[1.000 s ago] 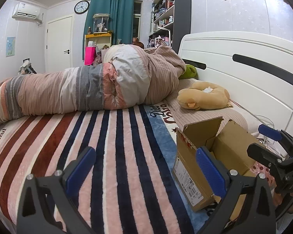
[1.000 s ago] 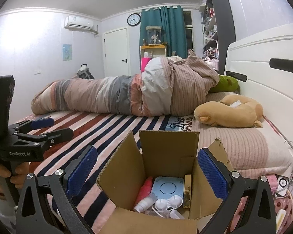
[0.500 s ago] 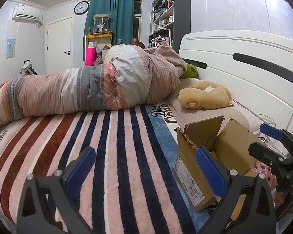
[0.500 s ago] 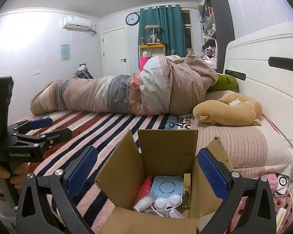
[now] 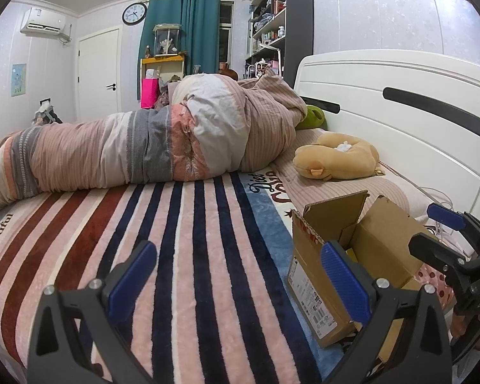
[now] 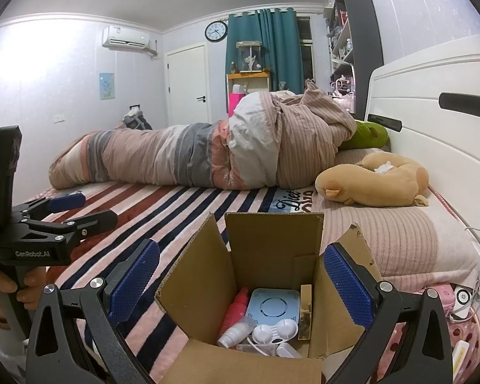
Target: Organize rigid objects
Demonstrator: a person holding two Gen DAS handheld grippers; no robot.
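Observation:
An open cardboard box [image 6: 272,249] stands on the striped bed, also in the left wrist view [image 5: 345,240] at the right. Inside it lie a light blue square device [image 6: 274,304], a red-and-white bottle [image 6: 235,316], a white contact lens case [image 6: 275,331] and a small gold box [image 6: 305,312]. My right gripper [image 6: 240,284] is open and empty, hovering over the box mouth. My left gripper [image 5: 236,275] is open and empty above the striped blanket, left of the box. Each gripper shows in the other's view, the left [image 6: 64,214] and the right [image 5: 444,233].
A rolled quilt [image 5: 150,147] lies across the far side of the bed. A tan plush toy [image 5: 336,160] and a green plush [image 6: 368,134] rest by the white headboard [image 5: 400,102]. Cables and small items [image 6: 460,297] lie at the right edge.
Both views have shifted slightly; the left gripper drifted a little. Both grippers stay open and nothing was taken hold of.

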